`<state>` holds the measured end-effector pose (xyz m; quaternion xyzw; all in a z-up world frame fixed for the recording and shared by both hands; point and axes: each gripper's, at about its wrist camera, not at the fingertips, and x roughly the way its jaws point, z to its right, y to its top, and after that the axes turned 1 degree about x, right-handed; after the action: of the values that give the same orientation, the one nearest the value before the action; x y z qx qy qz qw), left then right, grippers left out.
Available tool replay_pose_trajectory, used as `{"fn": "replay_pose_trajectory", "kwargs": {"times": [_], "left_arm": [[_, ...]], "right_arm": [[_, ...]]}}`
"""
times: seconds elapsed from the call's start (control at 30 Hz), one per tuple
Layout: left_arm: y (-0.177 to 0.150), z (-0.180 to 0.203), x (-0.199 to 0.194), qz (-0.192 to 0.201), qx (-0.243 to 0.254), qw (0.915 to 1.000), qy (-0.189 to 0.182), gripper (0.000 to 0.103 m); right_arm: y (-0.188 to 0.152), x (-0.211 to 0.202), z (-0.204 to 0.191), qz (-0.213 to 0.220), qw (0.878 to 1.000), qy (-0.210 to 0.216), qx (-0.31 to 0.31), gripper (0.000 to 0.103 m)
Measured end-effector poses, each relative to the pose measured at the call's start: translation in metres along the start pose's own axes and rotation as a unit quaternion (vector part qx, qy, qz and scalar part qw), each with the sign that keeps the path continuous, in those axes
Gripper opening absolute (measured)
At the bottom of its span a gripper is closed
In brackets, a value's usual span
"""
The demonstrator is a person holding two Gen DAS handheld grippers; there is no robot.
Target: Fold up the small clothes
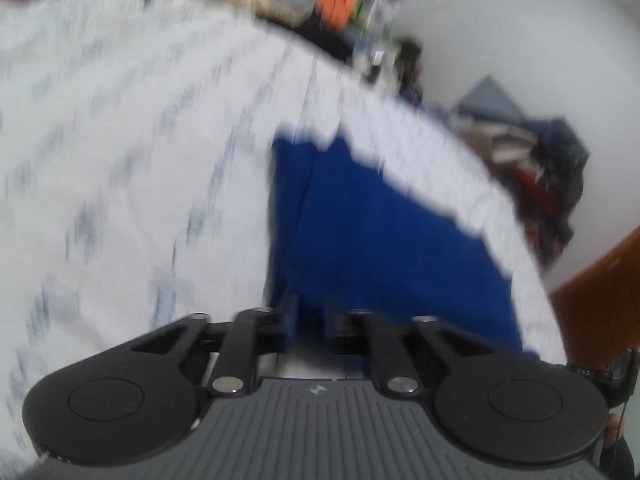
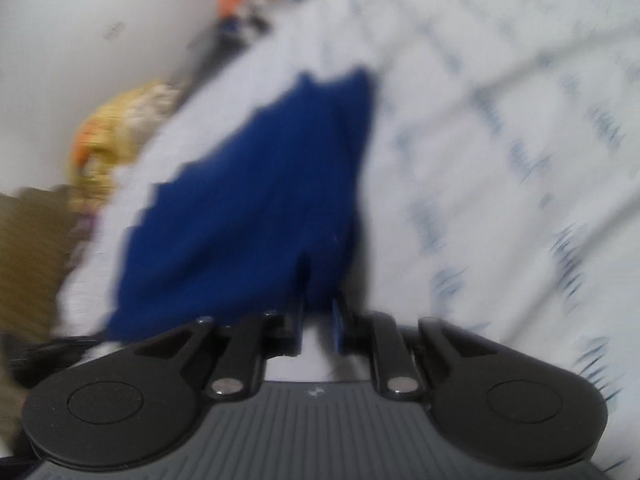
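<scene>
While the blue garment [image 1: 384,240] lies on the sheet [image 1: 120,160], both jaws (blurred) stand narrowly parted.

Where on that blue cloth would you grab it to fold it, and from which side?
By the two corners of the near edge, one tool on each, coming in low from the near side. The blue cloth lies flat on the white patterned sheet, and that edge lies right at the left tool and right tool.
</scene>
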<state>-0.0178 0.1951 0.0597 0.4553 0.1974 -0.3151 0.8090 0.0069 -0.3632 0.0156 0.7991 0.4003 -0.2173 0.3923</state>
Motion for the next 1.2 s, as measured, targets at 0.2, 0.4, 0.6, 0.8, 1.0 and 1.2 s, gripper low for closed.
{"fn": "replay_pose_trajectory", "kwargs": {"times": [0.2, 0.4, 0.6, 0.8, 1.0, 1.2], "left_arm": [[0.07, 0.062, 0.079, 0.046, 0.112, 0.9917, 0.044, 0.071], [0.089, 0.084, 0.208, -0.024, 0.186, 0.9752, 0.118, 0.046], [0.1, 0.078, 0.214, 0.029, 0.199, 0.9684, 0.147, 0.007], [0.095, 0.087, 0.202, 0.059, 0.209, 0.9617, 0.168, 0.021], [0.074, 0.132, 0.177, 0.078, 0.207, 0.9718, 0.082, 0.062], [0.045, 0.12, 0.216, 0.054, 0.245, 0.9592, 0.131, 0.08]], "right_arm": [[0.087, 0.022, -0.037, 0.117, 0.991, 0.025, -0.061, 0.065], [0.156, 0.129, -0.07, 0.073, 0.987, -0.066, -0.125, 0.056], [0.156, 0.15, -0.073, 0.096, 0.976, -0.071, -0.18, 0.006], [0.146, 0.161, -0.056, 0.127, 0.977, -0.089, -0.148, 0.013], [0.13, 0.104, -0.083, 0.19, 0.972, -0.071, -0.118, 0.041], [0.085, 0.16, -0.099, 0.136, 0.945, -0.139, -0.263, 0.068]]}}
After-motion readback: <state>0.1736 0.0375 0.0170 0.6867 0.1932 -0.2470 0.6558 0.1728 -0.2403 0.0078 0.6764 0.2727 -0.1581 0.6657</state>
